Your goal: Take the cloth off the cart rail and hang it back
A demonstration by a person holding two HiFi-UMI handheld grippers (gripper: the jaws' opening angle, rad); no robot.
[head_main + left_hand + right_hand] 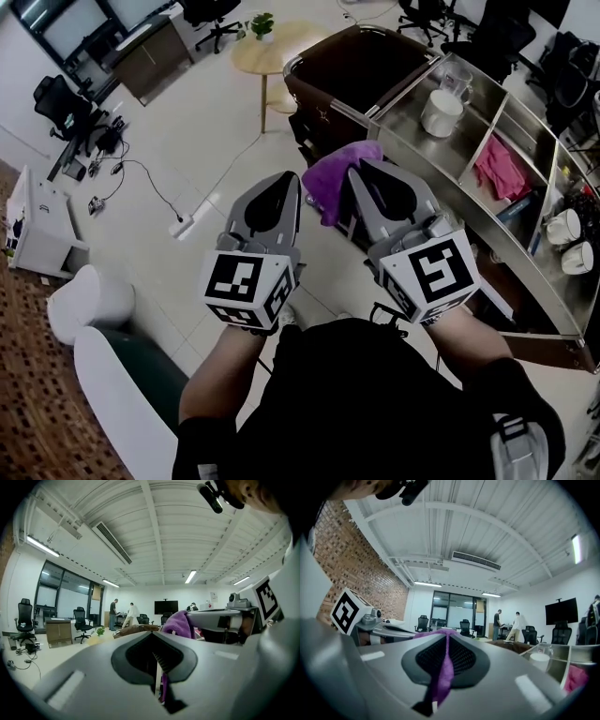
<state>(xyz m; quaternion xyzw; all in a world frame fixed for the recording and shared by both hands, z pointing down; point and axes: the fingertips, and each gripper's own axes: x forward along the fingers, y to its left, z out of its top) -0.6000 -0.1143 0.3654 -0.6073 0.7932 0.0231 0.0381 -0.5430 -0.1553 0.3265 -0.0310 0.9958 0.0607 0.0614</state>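
A purple cloth [339, 178] hangs bunched between the tips of my two grippers, in front of the steel cart [409, 117]. My left gripper [284, 181] is shut on the cloth's left side; in the left gripper view a purple strip [164, 688] shows in the narrow slit of the jaws, and the bunch [180, 622] rises to the right. My right gripper [366, 173] is shut on the cloth's right side; in the right gripper view a purple fold [444, 674] runs down between its pads. Both grippers point about level, side by side.
The cart's top shelf holds a white cup [442, 112], a pink cloth [502, 167] in a compartment and more cups [567, 227] at the far right. Beyond stand a brown armchair [352, 70] and a round wooden table [272, 49]. A power strip [182, 226] lies on the floor.
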